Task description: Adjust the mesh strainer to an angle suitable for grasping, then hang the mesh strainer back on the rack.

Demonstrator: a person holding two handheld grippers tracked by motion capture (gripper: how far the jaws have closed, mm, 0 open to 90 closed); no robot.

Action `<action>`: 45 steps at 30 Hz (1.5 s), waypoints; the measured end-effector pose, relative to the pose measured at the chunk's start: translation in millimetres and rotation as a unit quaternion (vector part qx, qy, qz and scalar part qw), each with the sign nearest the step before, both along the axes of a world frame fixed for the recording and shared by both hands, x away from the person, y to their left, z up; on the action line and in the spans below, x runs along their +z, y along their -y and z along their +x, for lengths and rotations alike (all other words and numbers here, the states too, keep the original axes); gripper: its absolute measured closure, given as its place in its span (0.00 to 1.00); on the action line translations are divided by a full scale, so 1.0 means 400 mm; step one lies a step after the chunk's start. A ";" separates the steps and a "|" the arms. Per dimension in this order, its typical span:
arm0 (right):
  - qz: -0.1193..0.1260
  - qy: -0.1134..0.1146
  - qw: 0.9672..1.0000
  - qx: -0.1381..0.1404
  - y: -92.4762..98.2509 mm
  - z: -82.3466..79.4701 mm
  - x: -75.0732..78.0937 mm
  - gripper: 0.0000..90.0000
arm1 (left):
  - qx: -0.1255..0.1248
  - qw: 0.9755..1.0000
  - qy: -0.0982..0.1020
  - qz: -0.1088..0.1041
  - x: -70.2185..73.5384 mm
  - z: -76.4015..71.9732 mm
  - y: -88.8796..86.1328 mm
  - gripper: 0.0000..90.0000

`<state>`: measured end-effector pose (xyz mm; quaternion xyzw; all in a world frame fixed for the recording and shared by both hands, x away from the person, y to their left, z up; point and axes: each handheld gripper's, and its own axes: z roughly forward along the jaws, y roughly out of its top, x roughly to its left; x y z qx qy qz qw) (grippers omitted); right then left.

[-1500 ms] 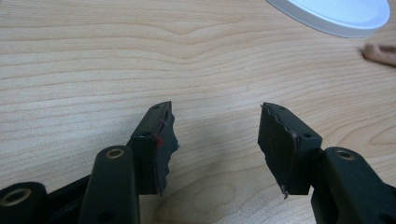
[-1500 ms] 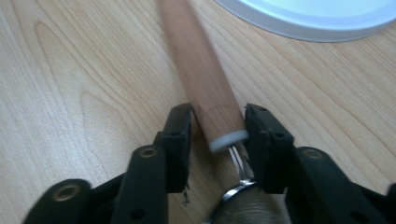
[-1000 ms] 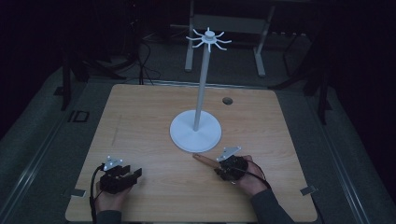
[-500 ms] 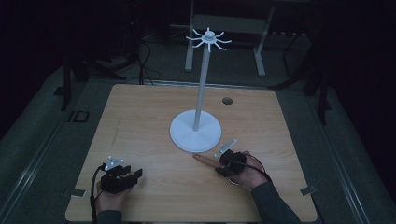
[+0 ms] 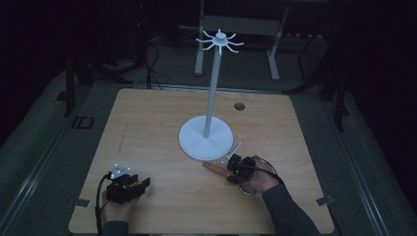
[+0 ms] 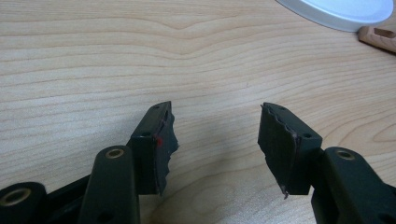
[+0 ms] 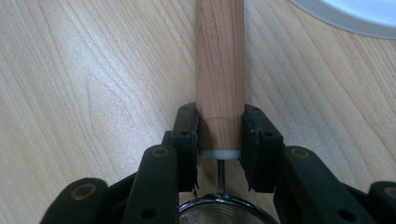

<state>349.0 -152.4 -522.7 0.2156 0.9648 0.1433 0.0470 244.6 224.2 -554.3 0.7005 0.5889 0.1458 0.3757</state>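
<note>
A small strainer lies on the table with its wooden handle (image 5: 214, 168) (image 7: 219, 60) pointing left, just in front of the white stand's round base (image 5: 205, 140). My right gripper (image 5: 231, 169) (image 7: 219, 126) has just been closing its jaws, and both pads now touch the sides of the handle near its white collar. The metal mesh bowl (image 7: 224, 213) sits close under the right gripper's camera. My left gripper (image 5: 145, 184) (image 6: 215, 135) rests open on the wood at the front left, with nothing between its jaws.
The stand's tall white pole ends in a crown of hooks (image 5: 220, 41). Its base (image 6: 341, 11) (image 7: 355, 16) lies close beyond the handle (image 6: 378, 37). A dark round hole (image 5: 239, 105) is in the tabletop at the back right. Dark floor and cables surround the table.
The right hand has shifted slightly at the wooden handle, with its gripper settling around it. The left hand and gripper have stayed where they were.
</note>
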 end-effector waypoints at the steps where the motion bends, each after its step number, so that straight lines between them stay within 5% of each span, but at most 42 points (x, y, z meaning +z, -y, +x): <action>1: 0.000 0.000 1.000 -0.001 0.001 -0.001 0.000 0.77 | 0.000 1.000 0.000 0.000 0.000 0.000 0.000 0.50; 26: 0.038 0.052 0.998 0.014 0.012 -0.029 0.016 0.77 | 0.000 1.000 0.000 -0.004 0.001 0.001 0.000 0.50; 45: 0.103 0.087 0.991 -0.018 0.032 -0.028 0.031 0.77 | -0.001 1.000 0.000 -0.005 0.001 0.001 0.000 0.50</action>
